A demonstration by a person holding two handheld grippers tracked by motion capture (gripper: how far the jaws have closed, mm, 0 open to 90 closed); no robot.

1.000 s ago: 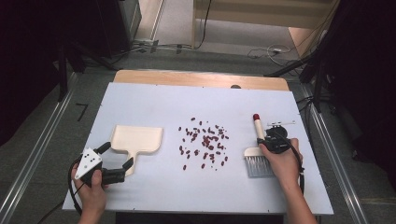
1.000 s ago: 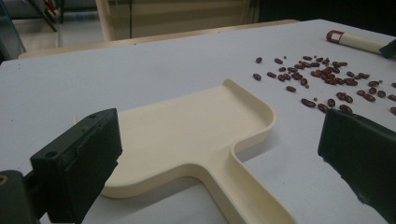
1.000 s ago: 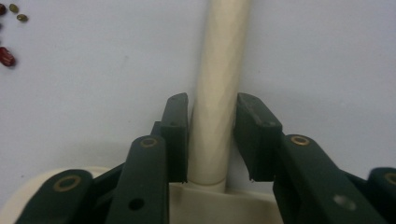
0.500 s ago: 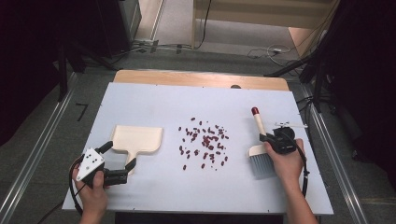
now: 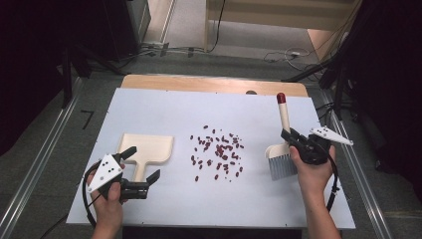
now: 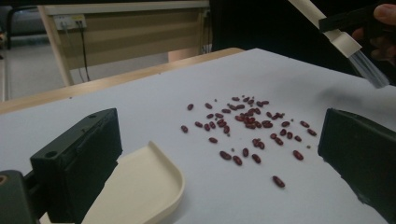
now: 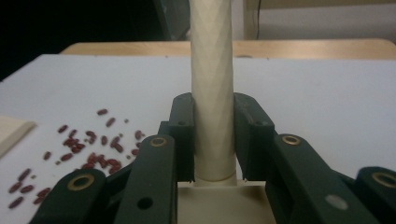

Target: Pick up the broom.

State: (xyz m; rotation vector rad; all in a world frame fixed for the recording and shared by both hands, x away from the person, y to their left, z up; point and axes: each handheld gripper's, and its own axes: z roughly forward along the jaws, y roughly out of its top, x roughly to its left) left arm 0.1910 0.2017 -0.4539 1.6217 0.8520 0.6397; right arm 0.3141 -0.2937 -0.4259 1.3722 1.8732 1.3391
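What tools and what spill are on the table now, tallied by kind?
Brush: 1, clamped in the right gripper
Dustpan: 1, by the left gripper
Patch of red beans: 1, too many to count
Total: 3

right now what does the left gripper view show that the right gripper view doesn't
Left gripper view: the brush's bristles held above the table, a hand by them, and its own fingers wide open beside the dustpan. Right gripper view: its fingers shut on the brush handle, close up. Both: the beans, the table, the brush handle and the dustpan, just a corner of it in the right gripper view.
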